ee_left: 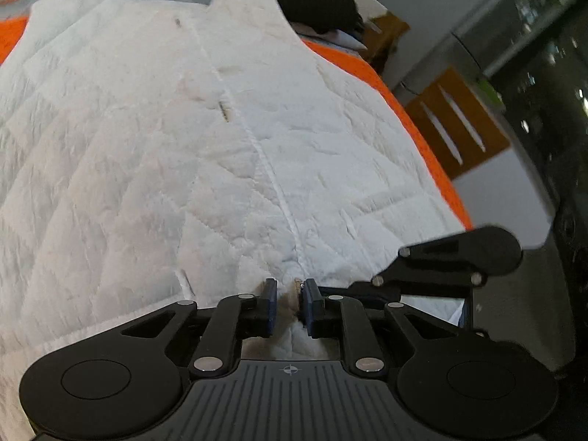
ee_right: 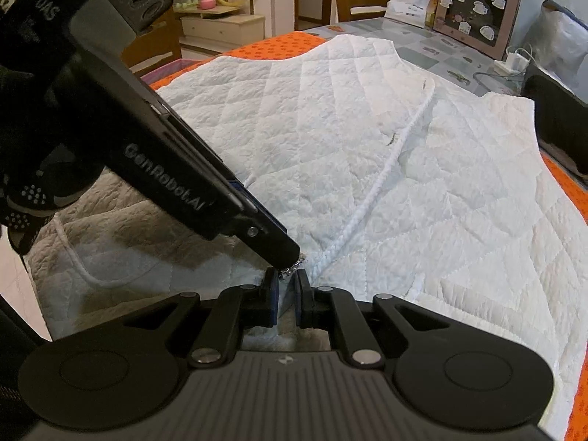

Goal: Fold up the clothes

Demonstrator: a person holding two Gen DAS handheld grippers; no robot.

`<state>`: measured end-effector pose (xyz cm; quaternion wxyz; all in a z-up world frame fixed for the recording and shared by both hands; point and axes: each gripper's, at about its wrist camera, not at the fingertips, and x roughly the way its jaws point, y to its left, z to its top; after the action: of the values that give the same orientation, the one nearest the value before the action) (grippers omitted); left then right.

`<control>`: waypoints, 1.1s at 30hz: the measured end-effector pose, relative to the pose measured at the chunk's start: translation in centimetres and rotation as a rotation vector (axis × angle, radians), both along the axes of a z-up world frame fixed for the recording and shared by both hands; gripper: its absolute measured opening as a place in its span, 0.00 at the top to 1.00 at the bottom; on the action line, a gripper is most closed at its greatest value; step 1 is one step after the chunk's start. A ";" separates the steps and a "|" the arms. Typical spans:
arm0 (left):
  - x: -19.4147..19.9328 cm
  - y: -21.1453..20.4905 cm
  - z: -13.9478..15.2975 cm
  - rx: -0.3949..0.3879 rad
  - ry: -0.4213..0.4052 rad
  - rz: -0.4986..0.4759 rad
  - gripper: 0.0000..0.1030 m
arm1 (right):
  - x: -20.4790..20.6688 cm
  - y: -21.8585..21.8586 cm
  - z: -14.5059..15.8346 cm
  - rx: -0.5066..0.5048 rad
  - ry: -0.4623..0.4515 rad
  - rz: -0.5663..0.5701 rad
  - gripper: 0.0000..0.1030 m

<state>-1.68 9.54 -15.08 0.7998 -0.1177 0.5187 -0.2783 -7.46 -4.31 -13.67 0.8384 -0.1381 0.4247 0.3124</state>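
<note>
The white quilted vest (ee_left: 154, 154) took up nearly everything before me, spread flat with its front up on the orange mat (ee_left: 415, 121) that covered the table. The mat showed only as a border around the vest: a curved strip along the vest's right edge in my left camera, and a spotted patch beyond the vest's far shoulder in my right one. Past the vest's collar end lay a black bundle (ee_left: 305, 0), and farther along the table from the vest stood a cardboard box with a dark window (ee_right: 477, 14), with a white charger (ee_right: 512, 60) between it and the vest.

Down the middle of the vest ran its zipper seam (ee_left: 272, 180), ending at the hem nearest me. My left gripper (ee_left: 289, 303) was there, its two blue-padded fingers (ee_left: 271, 305) drawn close together and pinching the hem fabric right at the foot of that seam. My right gripper (ee_right: 286, 301) sat just beside it at the same spot on the vest, its jaws nearly together and clamped on the hem edge, where a small metallic zipper end (ee_right: 294, 270) poked out above the pads. In the right camera the left tool's black body crossed the vest diagonally, its tip almost touching my right fingertips.
</note>
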 end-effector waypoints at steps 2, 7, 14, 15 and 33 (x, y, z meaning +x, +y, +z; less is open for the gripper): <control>0.1 0.1 -0.3 0.009 0.005 0.022 0.83 | 0.0 0.0 0.0 -0.011 -0.004 -0.011 0.90; -0.3 0.9 -1.0 -0.025 0.016 0.065 0.84 | -0.1 -0.2 -0.1 -0.017 0.002 -0.046 0.89; -1.2 0.9 -1.0 -0.015 -0.020 0.084 0.87 | 0.3 -0.3 1.0 0.007 0.005 -0.062 0.89; -1.3 0.9 -0.9 -0.010 -0.026 0.081 0.87 | 0.6 -0.6 1.2 0.025 0.011 -0.076 0.89; -2.8 -0.8 0.0 -0.024 -0.103 0.013 0.87 | 3.9 -4.7 -0.8 0.253 0.220 -0.279 0.91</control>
<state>-4.52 8.70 -15.07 0.8257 -0.1162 0.4727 -0.2852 -3.58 -9.03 -14.50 0.8327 0.0636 0.4862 0.2573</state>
